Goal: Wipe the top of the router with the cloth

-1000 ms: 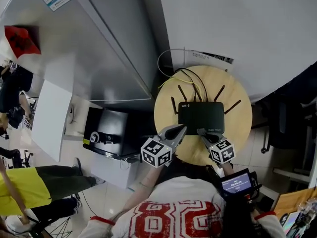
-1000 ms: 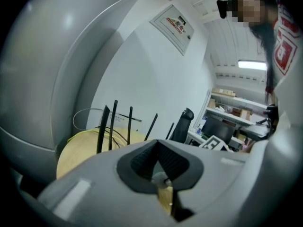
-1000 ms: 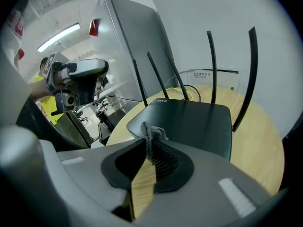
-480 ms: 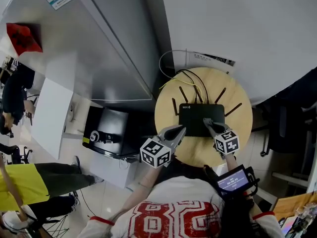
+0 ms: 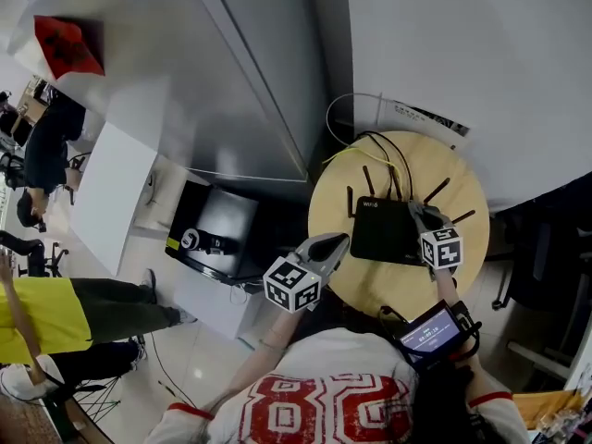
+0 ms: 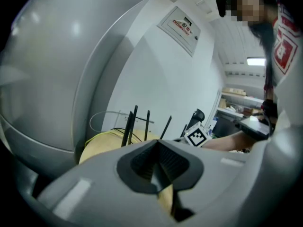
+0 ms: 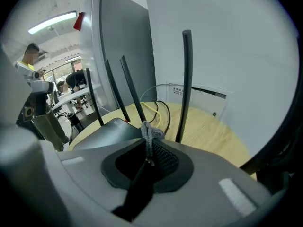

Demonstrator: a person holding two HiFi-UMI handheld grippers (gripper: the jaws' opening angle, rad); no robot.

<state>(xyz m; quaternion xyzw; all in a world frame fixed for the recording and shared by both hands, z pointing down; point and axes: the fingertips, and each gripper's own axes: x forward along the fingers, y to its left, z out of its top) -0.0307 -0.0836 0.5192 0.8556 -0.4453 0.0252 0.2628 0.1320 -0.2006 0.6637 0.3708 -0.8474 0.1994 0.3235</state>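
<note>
Left gripper (image 5: 333, 242): fingers (image 6: 177, 162) closed together, nothing between them. It is held over the near-left rim of the round wooden desk (image 5: 375, 288), just beside the router (image 5: 384, 231) but apart from it.

Right gripper (image 5: 422, 215): fingers closed on a bunched grey cloth (image 7: 150, 135), which sticks out past the tips. It sits over the router's right end.

Router: black, flat at the desk's centre, top facing up, antennas (image 7: 185, 79) upright along the back.

Behind it: yellow and black cables (image 5: 375, 142) loop toward the white wall (image 5: 481, 54).
</note>
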